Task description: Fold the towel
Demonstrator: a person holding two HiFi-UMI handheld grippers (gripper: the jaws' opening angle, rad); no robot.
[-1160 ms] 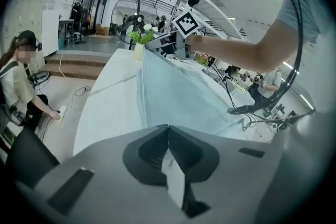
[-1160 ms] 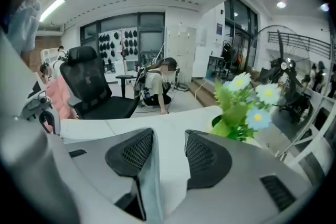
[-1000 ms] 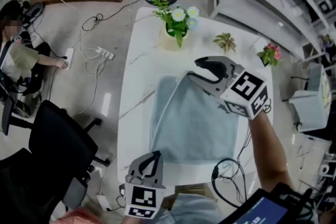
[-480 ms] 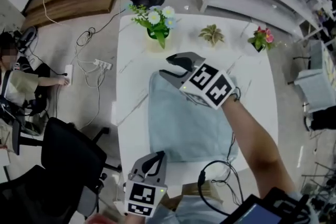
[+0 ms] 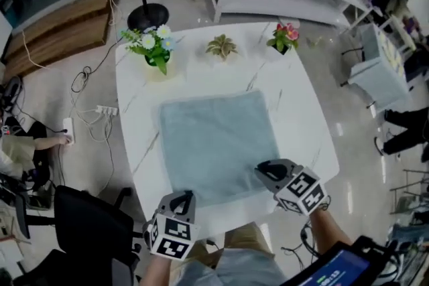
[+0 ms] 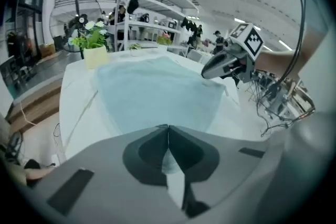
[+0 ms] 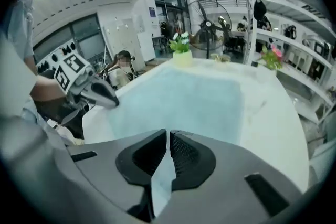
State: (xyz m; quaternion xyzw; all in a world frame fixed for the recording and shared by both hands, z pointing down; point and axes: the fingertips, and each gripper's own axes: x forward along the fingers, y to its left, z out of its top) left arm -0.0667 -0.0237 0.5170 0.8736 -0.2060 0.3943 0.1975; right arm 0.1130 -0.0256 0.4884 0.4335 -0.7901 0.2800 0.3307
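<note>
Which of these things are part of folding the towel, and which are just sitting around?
In the job: towel; left gripper, shut on a near corner; right gripper, jaws just closed on the other near corner; table.
Lying about: white-flower plant, small green plant, pink-flower plant, fan, office chair.

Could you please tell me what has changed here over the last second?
The right hand-held gripper came back from the far edge of the towel to its near right corner, and its jaws have just been closing on that corner. The left hand-held gripper stays shut on the near left corner; the towel lies flat.
</note>
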